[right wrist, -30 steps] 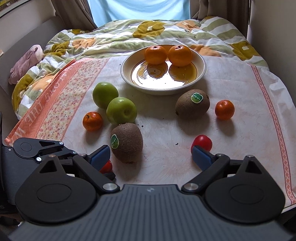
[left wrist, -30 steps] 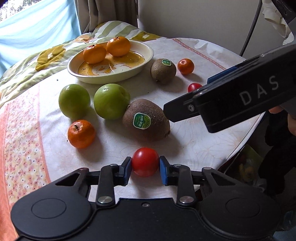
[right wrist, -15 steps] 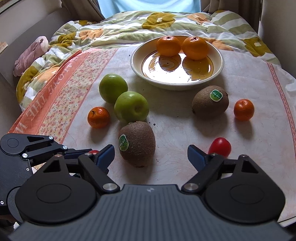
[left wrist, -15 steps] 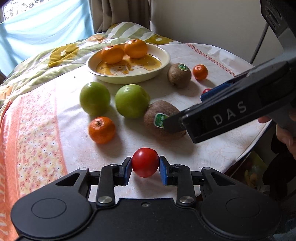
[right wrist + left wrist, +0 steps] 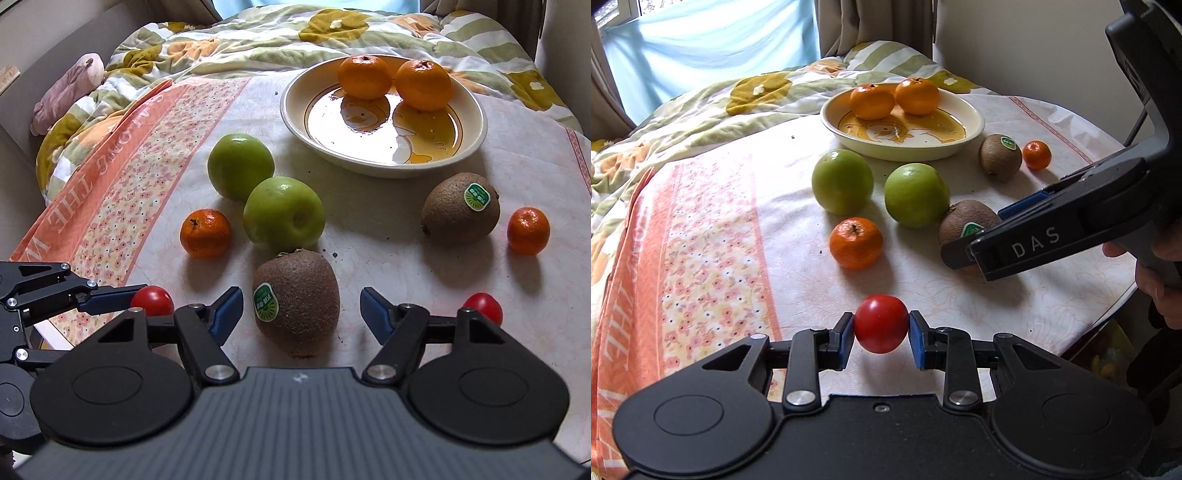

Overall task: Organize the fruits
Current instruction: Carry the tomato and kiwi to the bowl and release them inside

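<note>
Left gripper (image 5: 881, 334): clenched on red tomato (image 5: 881, 323), held clear above the tablecloth (image 5: 713, 236). Right gripper (image 5: 301, 308): jaws closing, near kiwi (image 5: 297, 302) between them, pads not touching it. Bowl (image 5: 382, 162): two oranges (image 5: 423, 85) inside; green apples (image 5: 283, 218) beside the kiwi

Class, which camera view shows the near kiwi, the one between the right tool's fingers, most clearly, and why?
The right wrist view: the near kiwi sits whole and central, sticker visible, between the closing right tool, whose pads are not yet touching it. In the left wrist view that tool hides much of the kiwi.
</note>
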The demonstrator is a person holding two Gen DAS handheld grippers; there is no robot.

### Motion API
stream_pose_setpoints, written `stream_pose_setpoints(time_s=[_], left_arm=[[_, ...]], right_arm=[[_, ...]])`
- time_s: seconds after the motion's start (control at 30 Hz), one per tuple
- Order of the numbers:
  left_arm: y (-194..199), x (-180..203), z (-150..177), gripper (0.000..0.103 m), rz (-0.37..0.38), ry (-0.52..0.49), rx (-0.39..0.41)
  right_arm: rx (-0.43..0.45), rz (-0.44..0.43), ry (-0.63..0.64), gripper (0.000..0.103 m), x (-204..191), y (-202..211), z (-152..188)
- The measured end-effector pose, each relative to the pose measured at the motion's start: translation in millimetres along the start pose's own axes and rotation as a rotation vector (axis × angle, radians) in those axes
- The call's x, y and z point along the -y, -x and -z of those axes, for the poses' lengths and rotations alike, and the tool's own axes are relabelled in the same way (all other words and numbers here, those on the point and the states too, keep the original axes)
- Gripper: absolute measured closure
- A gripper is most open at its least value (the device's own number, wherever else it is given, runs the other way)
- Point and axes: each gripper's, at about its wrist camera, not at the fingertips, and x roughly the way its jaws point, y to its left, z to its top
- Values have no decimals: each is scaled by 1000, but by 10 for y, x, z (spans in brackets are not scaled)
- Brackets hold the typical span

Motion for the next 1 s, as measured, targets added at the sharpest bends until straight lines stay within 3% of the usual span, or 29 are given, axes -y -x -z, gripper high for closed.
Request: stream_pose_setpoints(time_s=[0.17, 0.47, 1.0], left_arm=[[37, -36, 10, 68, -9, 14, 6], [147, -75, 9, 68, -17, 37, 19], [694, -177, -376, 68, -52, 62, 132]], right_arm=[[-4, -8, 0, 36, -17, -41, 31], [5, -3, -7, 37, -35, 75, 86], [112, 31, -80, 37, 39, 945, -15]])
